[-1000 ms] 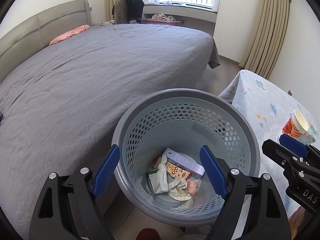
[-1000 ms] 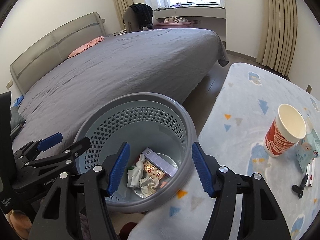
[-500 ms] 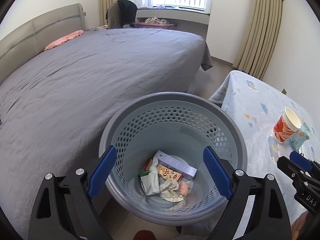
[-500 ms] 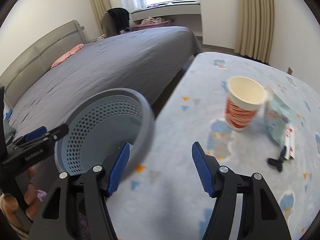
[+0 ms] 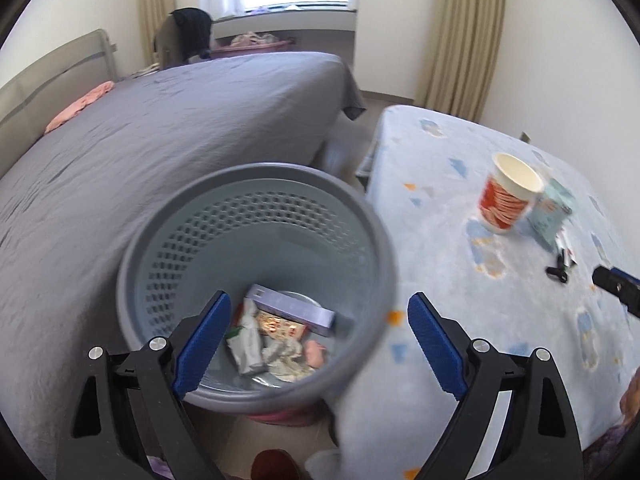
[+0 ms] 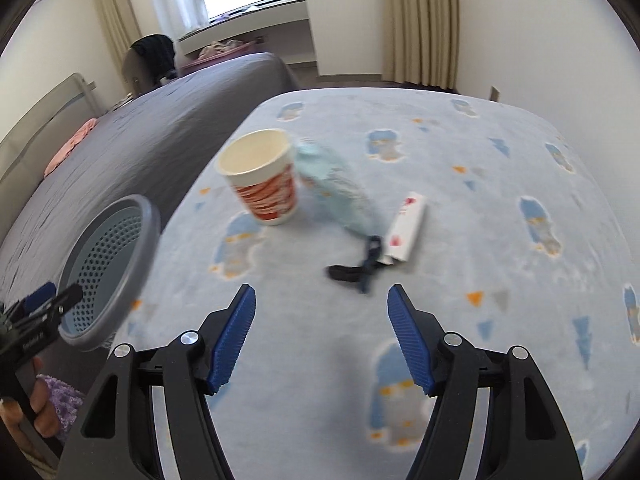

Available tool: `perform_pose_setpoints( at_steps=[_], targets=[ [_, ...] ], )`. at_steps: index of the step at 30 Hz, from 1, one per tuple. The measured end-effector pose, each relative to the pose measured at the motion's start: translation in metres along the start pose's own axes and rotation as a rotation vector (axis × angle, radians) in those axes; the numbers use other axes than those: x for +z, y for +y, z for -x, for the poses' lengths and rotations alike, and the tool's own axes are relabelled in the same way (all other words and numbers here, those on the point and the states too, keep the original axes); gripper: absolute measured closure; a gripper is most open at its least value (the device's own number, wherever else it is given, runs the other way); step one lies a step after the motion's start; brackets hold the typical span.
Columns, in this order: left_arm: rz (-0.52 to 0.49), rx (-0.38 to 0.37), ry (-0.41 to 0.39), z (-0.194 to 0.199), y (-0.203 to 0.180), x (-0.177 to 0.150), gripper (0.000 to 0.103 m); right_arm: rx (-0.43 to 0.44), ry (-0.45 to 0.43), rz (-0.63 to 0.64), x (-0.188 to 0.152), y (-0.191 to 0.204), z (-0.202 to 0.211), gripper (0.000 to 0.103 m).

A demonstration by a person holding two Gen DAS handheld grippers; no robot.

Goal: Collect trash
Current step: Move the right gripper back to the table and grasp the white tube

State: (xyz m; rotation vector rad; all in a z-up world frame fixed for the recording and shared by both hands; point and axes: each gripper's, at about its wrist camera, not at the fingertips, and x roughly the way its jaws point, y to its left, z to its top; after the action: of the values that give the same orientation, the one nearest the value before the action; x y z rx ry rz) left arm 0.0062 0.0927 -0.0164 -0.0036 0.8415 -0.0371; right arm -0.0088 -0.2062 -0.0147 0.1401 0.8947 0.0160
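Risk: the upright red-and-white paper cup (image 6: pixel 260 178) may tip if a finger strikes its rim. Beside the cup lie a pale-blue wrapper (image 6: pixel 336 188), a white packet (image 6: pixel 406 228) and a black clip (image 6: pixel 356 270). The right gripper (image 6: pixel 322 332) hovers near the clip, jaws apart and empty. The left gripper (image 5: pixel 318 340) hangs over the grey perforated plastic basket (image 5: pixel 160 216), jaws apart and empty.

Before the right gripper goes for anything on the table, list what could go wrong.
1. The red-and-white paper cup stands upright against the crumpled light-blue wrapper; pulling either may tip the cup.
2. The small black clip lies flat on the soft blue patterned cloth; the open right gripper may pinch fabric along with it.
3. The grey perforated plastic basket sits below the table's edge, so a hasty drop may miss its rim.
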Motion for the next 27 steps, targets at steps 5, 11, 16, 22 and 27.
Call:
perform_pose_setpoints(
  at_steps=[5, 11, 16, 22, 27],
  targets=[
    [-0.046, -0.063, 0.011, -0.001, -0.043, 0.001, 0.015, -0.030, 0.023, -0.020, 0.009, -0.033, -0.002, 0.037],
    [-0.078, -0.108, 0.006, -0.004, -0.086, 0.011, 0.015, -0.027, 0.049, -0.036, 0.023, -0.057, -0.016, 0.036],
    [-0.099, -0.113, -0.008, -0.007, -0.115, 0.017, 0.015, 0.005, 0.077, -0.059, 0.033, -0.068, -0.036, 0.037],
    [-0.146, -0.088, -0.015, -0.012, -0.135, 0.010, 0.015, -0.006, 0.079, -0.088, 0.043, -0.075, -0.063, 0.036],
    [-0.177, -0.082, -0.015, -0.018, -0.142, 0.004, 0.015, -0.014, 0.116, -0.115, 0.045, -0.077, -0.085, 0.037]
  ],
)
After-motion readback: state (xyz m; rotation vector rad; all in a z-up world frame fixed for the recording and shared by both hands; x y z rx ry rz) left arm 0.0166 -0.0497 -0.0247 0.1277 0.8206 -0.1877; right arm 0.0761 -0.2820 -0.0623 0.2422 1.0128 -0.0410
